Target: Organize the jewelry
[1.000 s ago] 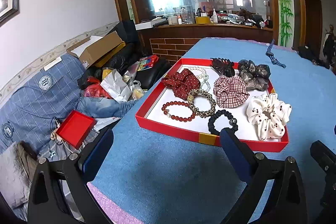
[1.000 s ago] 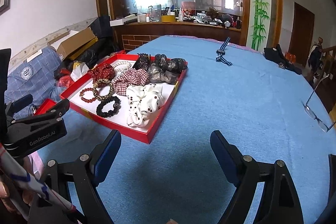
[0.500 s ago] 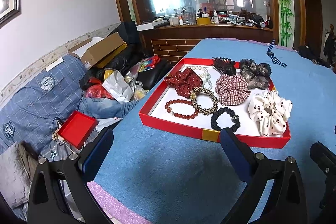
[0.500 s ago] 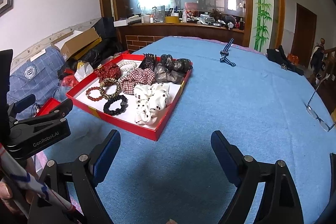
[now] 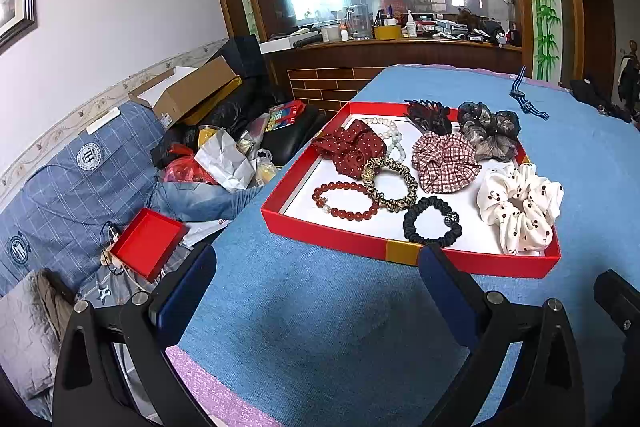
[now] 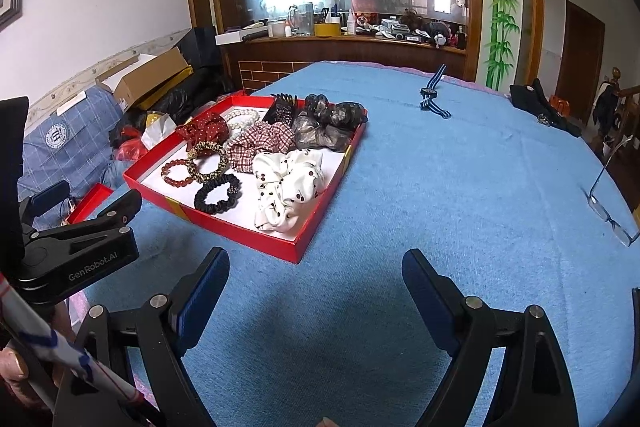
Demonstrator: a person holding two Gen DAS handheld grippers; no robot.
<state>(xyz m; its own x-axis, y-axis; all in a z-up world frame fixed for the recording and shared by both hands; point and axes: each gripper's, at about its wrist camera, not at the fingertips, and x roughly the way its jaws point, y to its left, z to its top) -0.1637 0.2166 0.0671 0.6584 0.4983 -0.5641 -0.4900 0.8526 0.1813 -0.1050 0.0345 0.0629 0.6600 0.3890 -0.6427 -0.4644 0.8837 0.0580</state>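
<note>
Jewelry and hair ties fill a shallow red tray point(image 5: 328, 233) on a blue-covered desk point(image 5: 320, 327): a red bead bracelet point(image 5: 345, 200), a leopard-print band point(image 5: 390, 183), a black hair tie point(image 5: 432, 226), a pearl string point(image 5: 390, 135), a dark hair claw point(image 5: 430, 115), and scrunchies in red polka dot point(image 5: 350, 149), plaid point(image 5: 444, 161), smoky grey point(image 5: 490, 131) and white with dots point(image 5: 520, 205). Each piece lies inside the tray's walls, some touching or overlapping, none in any marked compartment. A blue striped cord point(image 6: 434, 99) sits well apart on the cloth toward the far edge, and a pair of eyeglasses point(image 6: 610, 205) lies near the right side. By the look of it, the gathering is largely complete; whether the pieces are due for further sorting, or have just been laid in, the scene fits both. The left tongs point(image 5: 316, 283) hover low over the cloth just short of the tray's near wall, fingers spread wide and holding nothing. The right tongs point(image 6: 316, 283) hang over bare cloth to the tray's right, likewise spread and empty, both aimed level and forward.
</note>
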